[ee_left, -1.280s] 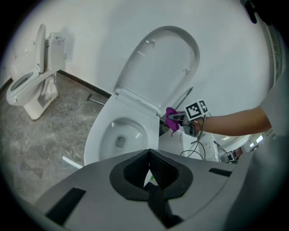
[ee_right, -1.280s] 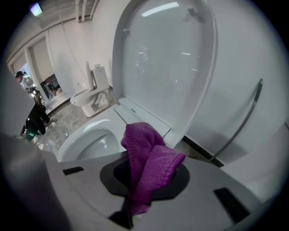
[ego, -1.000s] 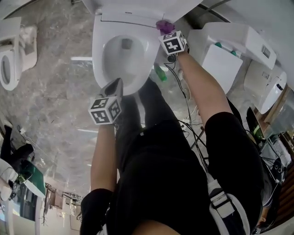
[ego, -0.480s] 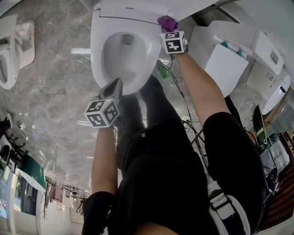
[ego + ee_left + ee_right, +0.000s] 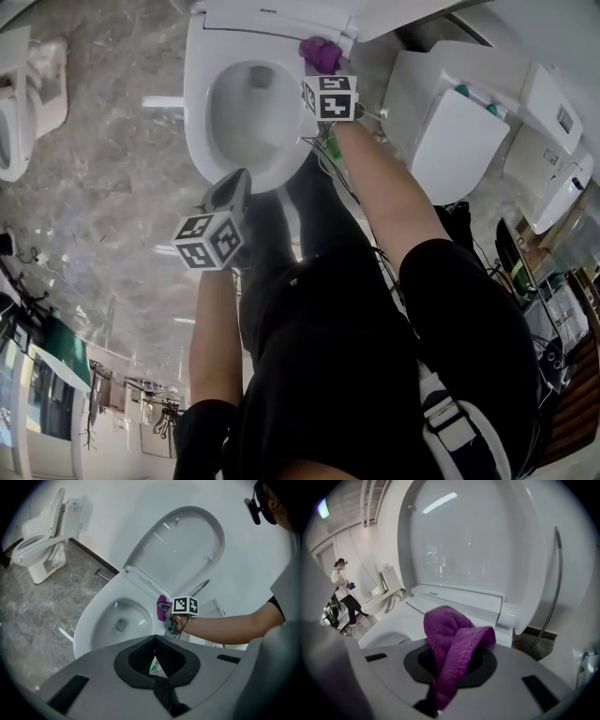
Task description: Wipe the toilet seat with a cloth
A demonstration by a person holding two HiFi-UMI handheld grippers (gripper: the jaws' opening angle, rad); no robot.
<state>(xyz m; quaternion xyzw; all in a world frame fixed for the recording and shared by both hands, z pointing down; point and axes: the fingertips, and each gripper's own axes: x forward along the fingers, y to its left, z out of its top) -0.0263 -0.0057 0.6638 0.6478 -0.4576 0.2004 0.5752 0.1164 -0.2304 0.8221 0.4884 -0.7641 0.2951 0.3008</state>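
Find the purple cloth [image 5: 452, 641] pinched in the closed jaws of the right gripper [image 5: 322, 67], bunched and folded over ahead of them. Place it at about 1 o'clock of the bowl opening [image 5: 246, 103] in the head view, on or just above the rear of the toilet seat [image 5: 198, 108], close under the raised lid [image 5: 183, 545]. Cannot tell whether fabric presses on the seat. Read the left gripper [image 5: 157, 667] as shut and empty, poised by the seat's front edge at about 6 o'clock, apparently touching nothing.

Judge the step in hand as wiping the back right of the seat. To do it well:

- Keep the pinch firm against slipping.
- Tilt the right gripper down to lead with fabric, not hard jaw tips.
- Press lightly and evenly.
- Sweep from 1 o'clock clockwise down the right side toward 6 o'clock, following the curve.
- Overlap passes to cover the full width from inner lip to outer edge.
- Avoid snagging the fold on the hinge block [image 5: 464, 597] at 12 o'clock.
- Mind the cable [image 5: 182, 624] hanging below the right gripper.
- Hold the idle left gripper clear of the wiping path and out of the bowl.
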